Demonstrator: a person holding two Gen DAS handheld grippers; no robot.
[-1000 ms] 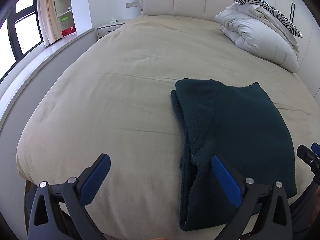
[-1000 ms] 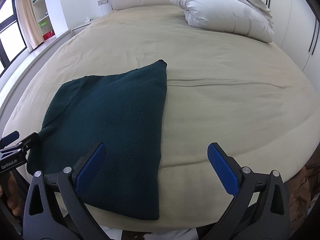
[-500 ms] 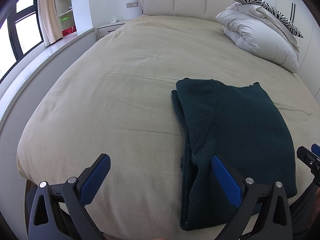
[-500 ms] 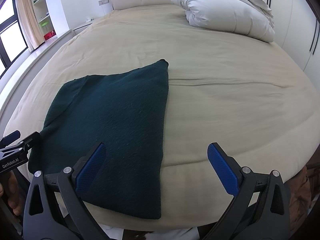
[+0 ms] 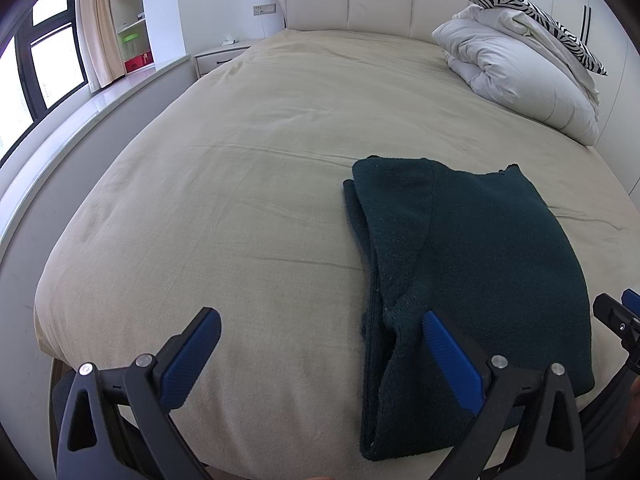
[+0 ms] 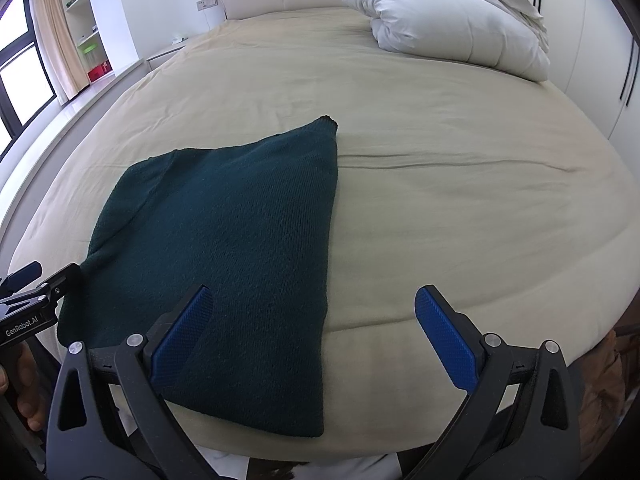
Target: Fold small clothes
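We hold both tongs apart and empty at the near edge of the bed (image 5: pixel 240 200). The left tongs (image 5: pixel 320 344) hover over bare sheet, with wide open room to the left and far side. The right tongs (image 6: pixel 312 320) straddle the right edge of the sweater (image 6: pixel 224 240), which lies folded flat near the bed's near edge. Folded bedding (image 6: pixel 452 28) sits far right.

- Showing black triangular-cutout frames on left gripper (image 5: pixel 320 354) and right gripper (image 6: pixel 314 330) — blue ribbed fingertip pads, silver screws.
- Bearing white "GenRobot.AI" lettering.
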